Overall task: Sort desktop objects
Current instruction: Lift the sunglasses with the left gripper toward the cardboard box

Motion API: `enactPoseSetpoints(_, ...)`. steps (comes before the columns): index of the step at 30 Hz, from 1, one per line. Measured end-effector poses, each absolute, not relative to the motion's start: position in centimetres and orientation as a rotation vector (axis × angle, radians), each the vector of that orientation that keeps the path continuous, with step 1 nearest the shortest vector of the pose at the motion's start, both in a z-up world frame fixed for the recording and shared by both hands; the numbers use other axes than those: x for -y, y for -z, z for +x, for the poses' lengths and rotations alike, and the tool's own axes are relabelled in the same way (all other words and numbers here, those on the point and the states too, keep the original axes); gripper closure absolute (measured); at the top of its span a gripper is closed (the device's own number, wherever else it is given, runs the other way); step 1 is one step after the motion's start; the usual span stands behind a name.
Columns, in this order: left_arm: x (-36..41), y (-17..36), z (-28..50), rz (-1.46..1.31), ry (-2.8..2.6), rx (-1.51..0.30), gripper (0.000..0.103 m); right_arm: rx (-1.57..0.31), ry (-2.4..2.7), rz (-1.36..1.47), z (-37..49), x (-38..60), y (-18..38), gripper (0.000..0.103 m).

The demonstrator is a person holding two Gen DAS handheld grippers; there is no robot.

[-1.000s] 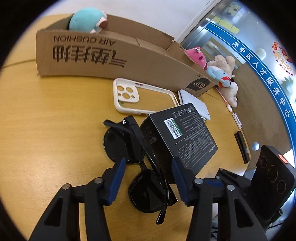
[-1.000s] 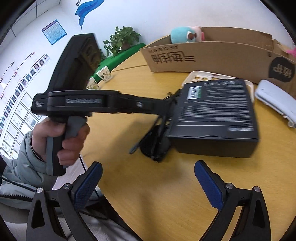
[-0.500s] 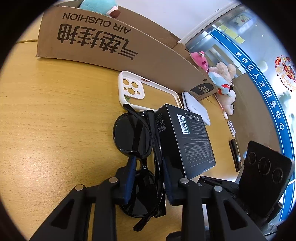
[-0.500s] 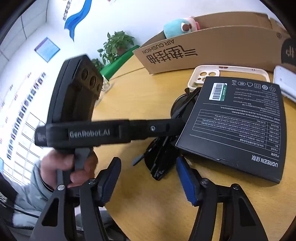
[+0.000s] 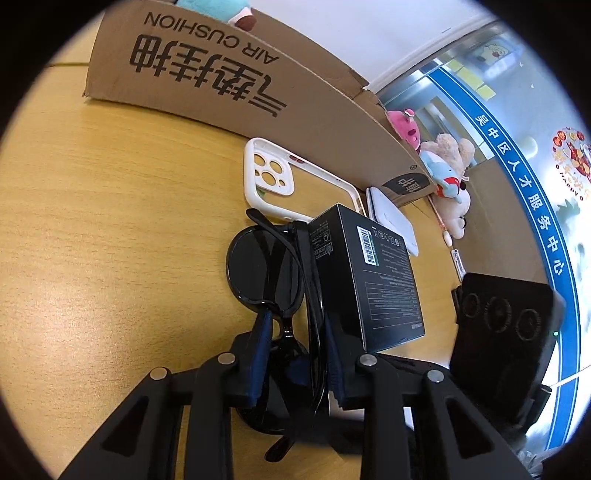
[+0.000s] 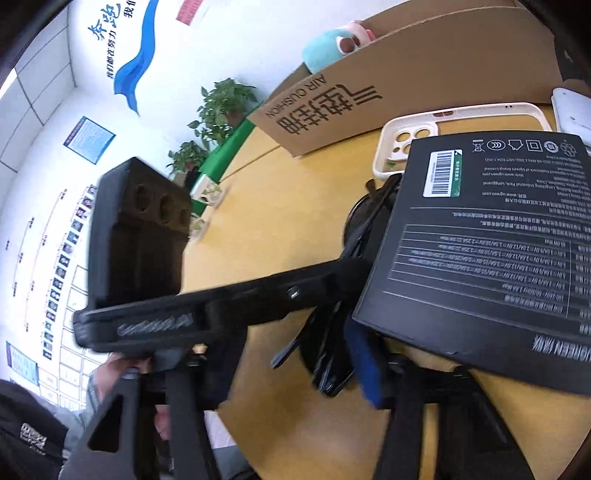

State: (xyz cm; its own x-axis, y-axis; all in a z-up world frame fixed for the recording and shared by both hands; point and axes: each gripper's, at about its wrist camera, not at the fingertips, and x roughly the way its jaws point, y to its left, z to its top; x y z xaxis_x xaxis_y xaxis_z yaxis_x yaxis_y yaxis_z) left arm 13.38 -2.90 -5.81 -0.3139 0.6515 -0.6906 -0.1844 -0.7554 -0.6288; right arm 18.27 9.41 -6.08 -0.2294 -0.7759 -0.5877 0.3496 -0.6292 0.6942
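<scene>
Presently observed, on round yellow wooden table (image 5: 110, 221): folded black plastic sunglasses (image 5: 266, 273), lying hard against left side of black rectangular printed carton (image 5: 369, 280). Left gripper (image 5: 295, 354) pinched on sunglasses near bridge, blue pads (image 5: 260, 343) pressing frame and folded arms from both sides. Right gripper (image 6: 295, 369) closing, near end of sunglasses (image 6: 325, 354) standing between its blue pads (image 6: 365, 362); contact not determinable owing to blur. Black carton (image 6: 480, 240) overhanging right finger of right gripper. Left gripper's black body (image 6: 221, 299) crossing right wrist view, gripped by a hand (image 6: 114, 369). Beyond sunglasses: white phone case with clear back (image 5: 280, 177), flat on table, one end under carton. Behind it: long brown cardboard box printed "AIR CUSHION" (image 5: 221, 81), teal plush toy (image 5: 214, 9) inside. Flat white device (image 5: 391, 218) near box's right end.
</scene>
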Motion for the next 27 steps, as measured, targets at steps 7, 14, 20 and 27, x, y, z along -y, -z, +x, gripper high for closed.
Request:
enactPoseSetpoints(7, 2.6, 5.8, 13.1, -1.416, -2.094, 0.624, 0.076, 0.54, 1.941, 1.285, 17.9, -10.0, 7.1, 0.085)
enactPoseSetpoints(14, 2.1, 4.9, 12.8, -1.357, -2.086, 0.63, 0.077, 0.52, 1.946, 1.272, 17.8, -10.2, 7.2, 0.089)
enactPoseSetpoints(20, 1.2, 4.9, 12.3, -1.365, -2.065, 0.567, 0.09, 0.476, 1.934, 1.253, 18.2, -9.8, 6.9, 0.089)
enactPoseSetpoints(27, 1.4, 3.9, 12.5, -1.369, -2.103, 0.515, 0.095, 0.405, 1.939, 1.225, 18.0, -9.0, 5.6, 0.089)
